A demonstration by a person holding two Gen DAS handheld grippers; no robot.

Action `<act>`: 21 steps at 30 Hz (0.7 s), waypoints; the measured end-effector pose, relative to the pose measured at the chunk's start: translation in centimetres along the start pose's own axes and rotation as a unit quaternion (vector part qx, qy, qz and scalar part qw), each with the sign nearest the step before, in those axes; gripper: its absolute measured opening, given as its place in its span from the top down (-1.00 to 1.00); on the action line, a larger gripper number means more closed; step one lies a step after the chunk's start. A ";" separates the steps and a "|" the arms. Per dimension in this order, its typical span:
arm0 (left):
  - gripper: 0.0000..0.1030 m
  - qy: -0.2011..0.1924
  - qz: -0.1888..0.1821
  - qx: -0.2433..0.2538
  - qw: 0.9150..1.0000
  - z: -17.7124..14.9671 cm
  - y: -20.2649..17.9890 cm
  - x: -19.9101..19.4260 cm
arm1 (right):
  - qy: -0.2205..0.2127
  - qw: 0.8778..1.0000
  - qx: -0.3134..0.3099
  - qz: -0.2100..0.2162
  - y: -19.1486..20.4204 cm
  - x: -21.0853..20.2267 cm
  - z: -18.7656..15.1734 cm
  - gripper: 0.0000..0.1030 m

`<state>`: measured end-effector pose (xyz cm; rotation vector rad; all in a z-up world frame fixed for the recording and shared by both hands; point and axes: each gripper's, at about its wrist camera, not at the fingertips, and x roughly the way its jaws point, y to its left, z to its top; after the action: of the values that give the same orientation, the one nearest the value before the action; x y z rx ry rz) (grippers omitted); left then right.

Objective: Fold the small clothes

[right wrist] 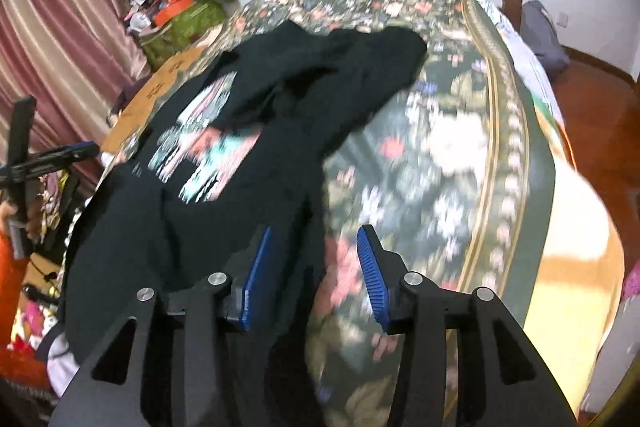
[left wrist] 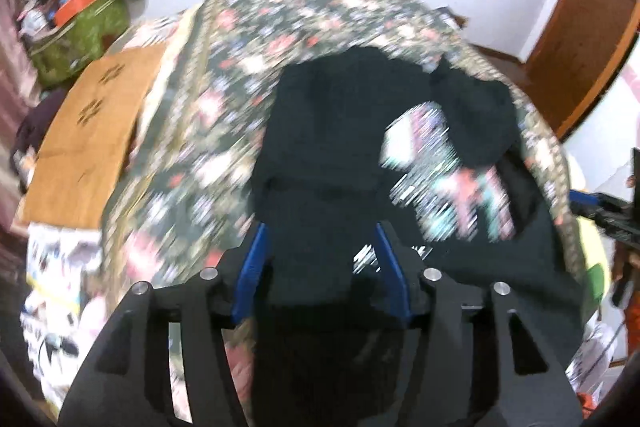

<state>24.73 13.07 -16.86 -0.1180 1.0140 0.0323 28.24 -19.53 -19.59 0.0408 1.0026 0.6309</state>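
Black shirt (right wrist: 248,131) lies part-folded on the floral bed (right wrist: 432,163); left gripper (left wrist: 318,259) and right gripper (right wrist: 314,263), both parted and empty above its near hem, should regrip opposite corners evenly.

Black shirt (right wrist: 288,75) on floral bed (right wrist: 432,163)

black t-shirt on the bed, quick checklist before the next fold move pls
1. Both grippers free of cloth: ok. The left gripper and right gripper stand open, pads apart.
2. Black t-shirt wholly on the floral bedspread: cannot tell; its near hem runs below both views.
3. Shirt flat: not ok. The far part lies bunched over the print.
4. Sleeve and collar located: cannot tell, both views are blurred.
5. Room on the bedspread beside the shirt: ok.
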 end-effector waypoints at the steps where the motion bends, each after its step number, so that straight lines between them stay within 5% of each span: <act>1: -0.06 0.000 -0.014 0.002 1.000 1.1 -0.9 0.6 | -0.004 1.000 0.003 0.002 0.0 0.4 0.3 0.22; 6: -0.06 0.030 -0.088 0.008 0.996 5.0 -5.6 5.8 | -0.007 1.000 -0.003 0.012 1.3 3.3 1.6 0.22; 15: 0.00 0.085 -0.148 0.001 0.985 8.1 -10.9 13.8 | -0.019 0.998 -0.057 -0.001 1.8 5.6 2.0 0.23; 19: 0.98 0.076 -0.144 0.027 0.986 8.4 -12.9 14.0 | -0.036 0.997 -0.061 -0.014 1.5 5.7 2.2 0.70; 21: 0.97 0.074 -0.139 0.028 0.987 8.3 -13.1 13.9 | -0.043 0.997 -0.064 -0.019 1.4 5.5 2.2 0.83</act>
<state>40.18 0.62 -23.24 -0.2124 1.1380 -0.2627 31.41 -15.03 -22.12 -0.0637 0.8763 0.6514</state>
